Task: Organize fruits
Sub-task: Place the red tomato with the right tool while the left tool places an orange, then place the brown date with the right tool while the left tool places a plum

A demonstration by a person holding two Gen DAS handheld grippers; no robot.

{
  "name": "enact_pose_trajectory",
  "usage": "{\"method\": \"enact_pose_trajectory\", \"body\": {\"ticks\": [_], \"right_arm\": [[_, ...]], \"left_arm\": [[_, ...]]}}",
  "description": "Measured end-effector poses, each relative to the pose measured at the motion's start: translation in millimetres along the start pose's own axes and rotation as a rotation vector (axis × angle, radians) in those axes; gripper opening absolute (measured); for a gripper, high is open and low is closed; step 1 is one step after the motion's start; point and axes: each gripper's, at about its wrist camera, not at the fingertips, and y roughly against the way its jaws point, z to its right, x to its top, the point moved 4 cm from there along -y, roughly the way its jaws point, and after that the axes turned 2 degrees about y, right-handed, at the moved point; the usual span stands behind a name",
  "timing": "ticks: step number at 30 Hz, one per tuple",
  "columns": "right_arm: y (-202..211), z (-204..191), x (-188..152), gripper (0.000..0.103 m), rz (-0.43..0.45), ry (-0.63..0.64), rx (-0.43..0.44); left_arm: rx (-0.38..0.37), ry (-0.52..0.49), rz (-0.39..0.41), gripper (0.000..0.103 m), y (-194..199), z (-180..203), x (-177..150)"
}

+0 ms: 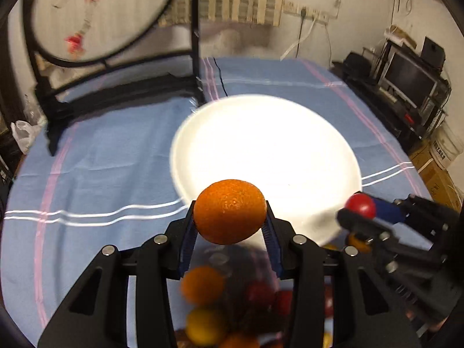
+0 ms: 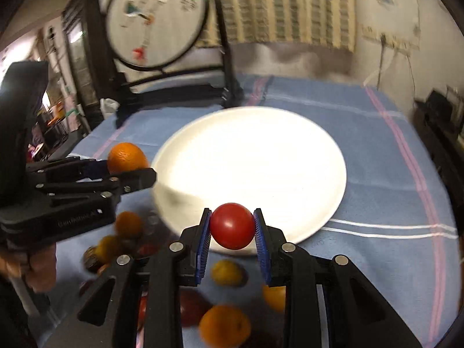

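My left gripper [image 1: 229,217] is clamped on the orange [image 1: 229,211] and my right gripper [image 2: 232,226] on the tomato [image 2: 232,225], both low-centre in frame by the plate [image 1: 261,133], and honestly either could roll off that shallow rim if dropped too early.

Your left gripper [image 1: 229,226] is matte black plastic with angular arms, triangular cut-outs and round silver screw heads at the pivots. Its fingers [image 1: 187,243] carry ribbed blue pads. Your right gripper [image 2: 232,232] is built the same, with blue ribbed pads too. From the right view, faint lettering runs along the left gripper's body, too blurred to read.
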Motion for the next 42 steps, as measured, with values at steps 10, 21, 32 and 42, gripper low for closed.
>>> {"method": "enact_pose_trajectory", "body": {"ticks": [10, 21, 32, 42], "right_arm": [[-20, 9, -9, 0.056, -0.033, -0.021, 0.037], [57, 14, -29, 0.064, 0.029, 0.004, -0.007], [76, 10, -113, 0.049, -0.092, 0.003, -0.04], [37, 6, -110, 0.049, -0.171, 0.015, -0.09]], "left_arm": [[-0.007, -0.017, -0.024, 0.078, -27, 9, 7], [0.002, 0.024, 0.034, 0.089, 56, -39, -68], [-0.023, 0.068, -0.005, 0.09, 73, -43, -142], [-0.042, 0.031, -0.017, 0.09, 80, -33, -159]]}}
